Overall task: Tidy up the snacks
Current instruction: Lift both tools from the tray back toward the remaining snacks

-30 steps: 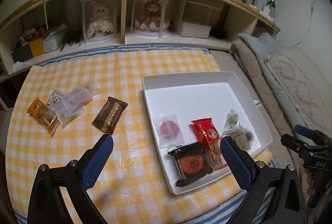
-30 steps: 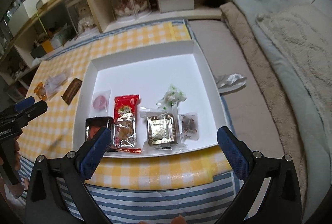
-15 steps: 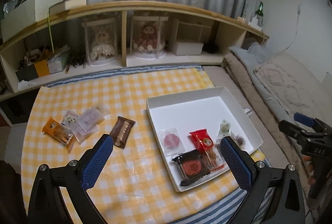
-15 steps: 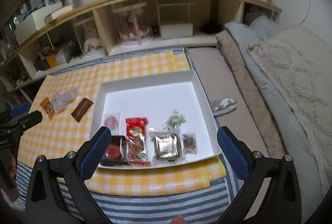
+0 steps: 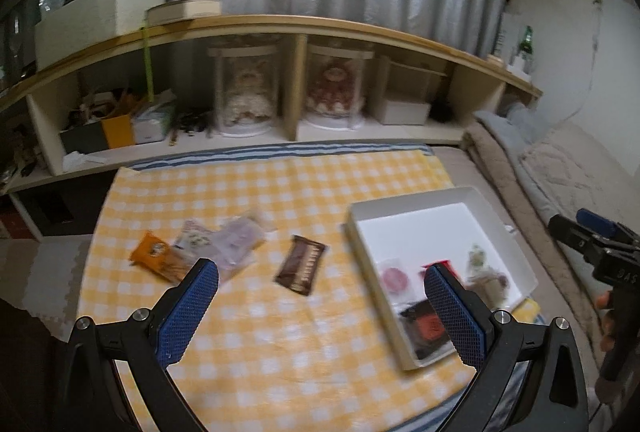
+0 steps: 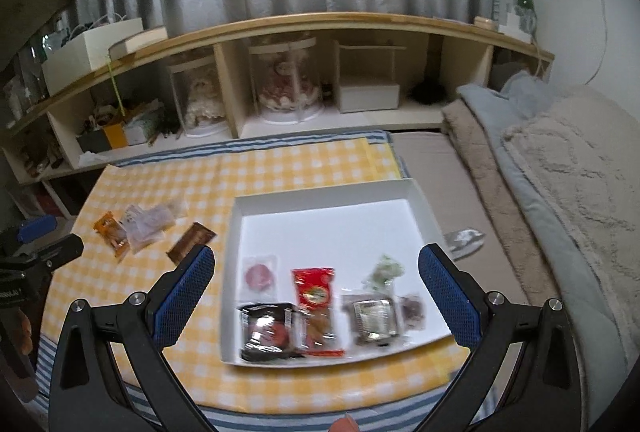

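Four snacks lay left of centre, outside the white tray (image 5: 404,316). My left gripper (image 5: 322,306) and right gripper (image 6: 316,292) hung apart, empty. I judged the brown bar (image 5: 301,265) best pinched across its narrow width.

Two wrist fisheyes, both high and facing the wooden wall shelf (image 5: 304,28).

The left view looks from well above the near left edge of the yellow checked tablecloth (image 5: 280,344); the right view from its near right edge. Both share the shallow white cardboard tray (image 6: 320,198).
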Motion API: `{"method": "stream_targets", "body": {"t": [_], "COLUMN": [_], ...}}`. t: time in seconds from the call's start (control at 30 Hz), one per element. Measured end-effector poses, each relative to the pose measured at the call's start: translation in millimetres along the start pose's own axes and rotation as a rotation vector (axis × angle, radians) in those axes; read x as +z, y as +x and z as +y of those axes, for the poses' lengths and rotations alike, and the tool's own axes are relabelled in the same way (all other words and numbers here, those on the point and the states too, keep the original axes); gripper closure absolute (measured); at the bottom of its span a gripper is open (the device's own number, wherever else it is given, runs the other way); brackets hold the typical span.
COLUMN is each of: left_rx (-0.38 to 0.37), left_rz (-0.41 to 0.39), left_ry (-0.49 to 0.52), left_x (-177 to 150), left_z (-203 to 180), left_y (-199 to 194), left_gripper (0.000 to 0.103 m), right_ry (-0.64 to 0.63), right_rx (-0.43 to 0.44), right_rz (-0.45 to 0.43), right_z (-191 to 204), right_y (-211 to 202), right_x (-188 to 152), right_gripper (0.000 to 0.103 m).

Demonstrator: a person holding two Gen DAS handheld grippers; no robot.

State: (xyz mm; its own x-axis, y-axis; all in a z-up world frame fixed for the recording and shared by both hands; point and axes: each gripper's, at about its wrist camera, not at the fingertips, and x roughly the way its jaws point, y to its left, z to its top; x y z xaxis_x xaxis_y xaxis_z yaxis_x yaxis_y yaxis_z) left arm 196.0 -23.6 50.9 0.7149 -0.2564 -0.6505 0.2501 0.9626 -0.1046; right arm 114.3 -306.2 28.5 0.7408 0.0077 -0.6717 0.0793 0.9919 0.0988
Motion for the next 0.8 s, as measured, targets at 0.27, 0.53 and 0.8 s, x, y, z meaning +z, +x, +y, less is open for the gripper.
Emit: {"method": "stream_targets", "body": {"t": [0.27,0.53,0.8], "left_rx": [0.077,0.126,0.184], "left_rz": [-0.037,-0.053,0.008], "left_ry": [-0.049,-0.127,-0.230], "left_x": [-1,4,20], "left_z": [52,93,130], "left_y": [-7,4,68], "left_gripper": [0.000,0.000,0.000], "right_ry": [0.000,0.028,0.107], "right_rx": [0.041,0.097,0.171], "right_rz": [0.001,0.012,0.096], "right_z": [52,104,136], "right_y": [29,69,130], "right_x": [12,20,16], "right_gripper": [0.000,0.000,0.000]}}
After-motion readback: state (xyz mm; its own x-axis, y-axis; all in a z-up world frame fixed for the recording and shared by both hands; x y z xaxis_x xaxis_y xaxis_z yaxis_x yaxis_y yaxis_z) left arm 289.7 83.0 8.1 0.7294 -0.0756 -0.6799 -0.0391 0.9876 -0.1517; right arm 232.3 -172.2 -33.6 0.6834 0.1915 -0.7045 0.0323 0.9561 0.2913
